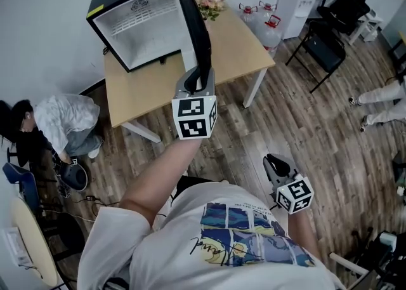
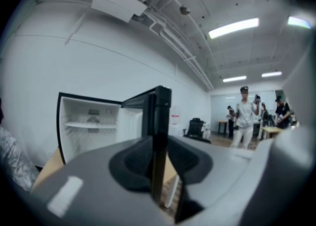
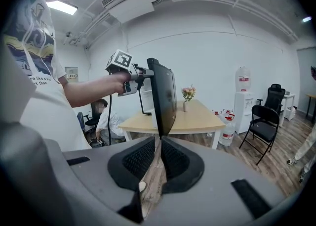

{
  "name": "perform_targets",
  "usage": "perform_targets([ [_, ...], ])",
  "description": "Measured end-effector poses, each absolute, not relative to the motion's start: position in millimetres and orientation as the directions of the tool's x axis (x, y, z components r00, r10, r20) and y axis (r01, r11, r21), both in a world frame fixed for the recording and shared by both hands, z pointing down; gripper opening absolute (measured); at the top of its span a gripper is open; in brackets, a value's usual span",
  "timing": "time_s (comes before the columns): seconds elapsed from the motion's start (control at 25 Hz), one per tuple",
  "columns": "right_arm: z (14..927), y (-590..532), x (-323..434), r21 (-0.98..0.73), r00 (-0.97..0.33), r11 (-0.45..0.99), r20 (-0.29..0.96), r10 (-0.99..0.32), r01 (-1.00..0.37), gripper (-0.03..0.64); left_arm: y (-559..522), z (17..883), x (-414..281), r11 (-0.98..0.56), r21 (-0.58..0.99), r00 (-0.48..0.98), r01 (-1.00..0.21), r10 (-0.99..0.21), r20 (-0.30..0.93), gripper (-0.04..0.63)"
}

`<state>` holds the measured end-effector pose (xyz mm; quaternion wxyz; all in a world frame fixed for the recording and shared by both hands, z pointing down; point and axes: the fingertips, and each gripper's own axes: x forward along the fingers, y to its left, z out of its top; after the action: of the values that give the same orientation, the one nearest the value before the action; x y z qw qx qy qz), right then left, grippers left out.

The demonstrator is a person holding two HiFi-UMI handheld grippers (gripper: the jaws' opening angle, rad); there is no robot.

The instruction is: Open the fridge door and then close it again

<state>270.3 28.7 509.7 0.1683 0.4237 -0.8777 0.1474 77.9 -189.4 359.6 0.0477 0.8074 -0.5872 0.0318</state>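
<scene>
The fridge [image 1: 149, 25] sits at the left on the table [image 1: 139, 95], its white inside bare and facing me. Its door [image 1: 196, 28] stands swung well out, edge-on to me. My left gripper [image 2: 159, 143] pinches that free edge, the dark strip of door running straight up between the pads. With the door this wide, I judge the opening is as good as done and the swing back is what matters now. To do that well I should let my hand follow the door's arc round the hinge rather than push straight, so the pads don't twist or slide off the thin edge. The pinch should be firm, and I should go gently enough that the fridge does not shift on the table. I would let go only once the door lies flat on the cabinet. Further right and lower, my right gripper [image 3: 159, 143] hangs over the floor, pressed together on nothing. It is best left there, clear of the door's path.
</scene>
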Motion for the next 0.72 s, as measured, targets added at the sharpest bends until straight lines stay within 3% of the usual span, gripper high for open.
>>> perform_targets([
  [0.72,515.3,29.4,287.4,-0.124,-0.559,0.565,0.424,-0.713,-0.816,0.043,-203.9,357.8,132.0,-0.345,0.033,0.346,-0.938,-0.933,0.101,0.087],
])
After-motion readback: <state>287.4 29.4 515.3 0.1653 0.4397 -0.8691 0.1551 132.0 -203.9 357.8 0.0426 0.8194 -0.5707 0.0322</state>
